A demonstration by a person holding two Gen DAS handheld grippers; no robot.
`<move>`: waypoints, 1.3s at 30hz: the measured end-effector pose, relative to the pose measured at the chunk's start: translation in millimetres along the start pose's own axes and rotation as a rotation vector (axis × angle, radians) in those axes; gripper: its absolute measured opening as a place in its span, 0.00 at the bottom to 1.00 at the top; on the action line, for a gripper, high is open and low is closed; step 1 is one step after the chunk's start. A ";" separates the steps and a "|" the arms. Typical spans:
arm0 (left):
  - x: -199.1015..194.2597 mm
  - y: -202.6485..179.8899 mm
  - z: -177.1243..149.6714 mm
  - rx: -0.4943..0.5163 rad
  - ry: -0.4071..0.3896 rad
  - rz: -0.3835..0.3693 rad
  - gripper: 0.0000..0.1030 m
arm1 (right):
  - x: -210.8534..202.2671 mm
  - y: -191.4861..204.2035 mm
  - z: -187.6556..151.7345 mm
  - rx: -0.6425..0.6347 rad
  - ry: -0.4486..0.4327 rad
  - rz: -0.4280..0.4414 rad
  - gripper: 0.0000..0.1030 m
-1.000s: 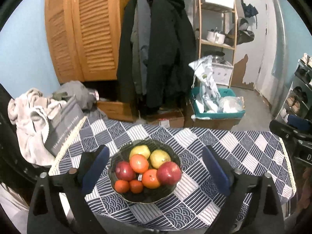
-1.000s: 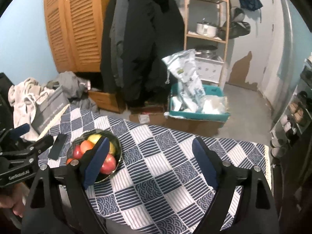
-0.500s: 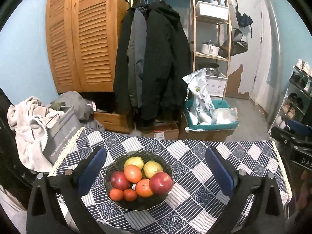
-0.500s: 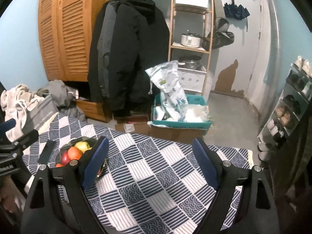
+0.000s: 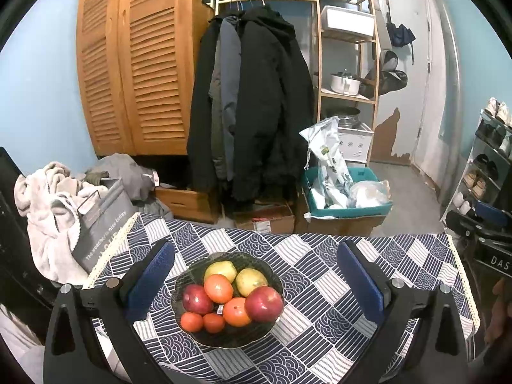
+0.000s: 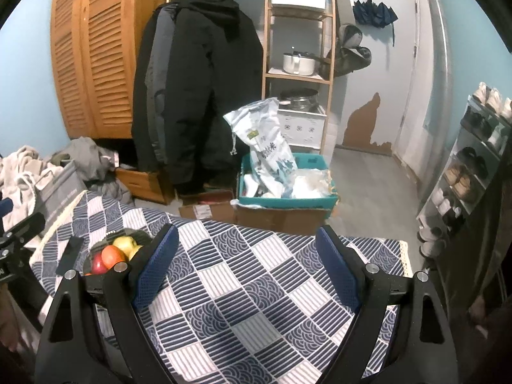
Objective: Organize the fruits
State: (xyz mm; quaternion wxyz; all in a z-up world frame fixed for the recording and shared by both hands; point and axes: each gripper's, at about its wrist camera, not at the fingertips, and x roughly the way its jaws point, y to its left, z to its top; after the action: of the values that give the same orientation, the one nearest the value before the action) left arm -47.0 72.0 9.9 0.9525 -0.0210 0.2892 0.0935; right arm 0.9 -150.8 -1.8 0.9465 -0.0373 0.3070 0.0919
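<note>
The surface (image 5: 320,256) with the checked cloth is holding a dark bowl (image 5: 275,280) near the left claw (image 5: 256,283). Both the left claw and the right claw (image 6: 246,264) are standing wide with nothing in them. The big red apple (image 5: 264,303) is probably heavy, smooth and slippery, so squeezing its round sides looks best. The small oranges (image 5: 192,321) are likely softer.

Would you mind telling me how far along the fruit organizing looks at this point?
Looks finished or nearly so: all visible fruit sits piled in the dark bowl on the checked tablecloth, including the big red apple, and no loose fruit shows on the cloth. Nothing is in hand: the left gripper and right gripper are both open and empty, above the table. Nothing visibly remains.
</note>
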 end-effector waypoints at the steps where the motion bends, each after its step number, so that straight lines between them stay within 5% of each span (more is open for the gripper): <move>1: 0.1 0.2 0.1 -0.001 -0.001 0.000 0.99 | 0.2 0.2 0.1 -0.001 -0.001 -0.002 0.84; 39: -2.1 0.4 0.0 -0.012 0.021 -0.002 0.99 | 2.0 5.6 -0.3 -0.007 0.006 -0.004 0.84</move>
State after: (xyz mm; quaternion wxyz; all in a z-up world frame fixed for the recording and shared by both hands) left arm -48.8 72.1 11.2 0.9493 -0.0281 0.2988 0.0940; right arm 1.2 -145.1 -3.3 0.9456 -0.0416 0.3095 0.0909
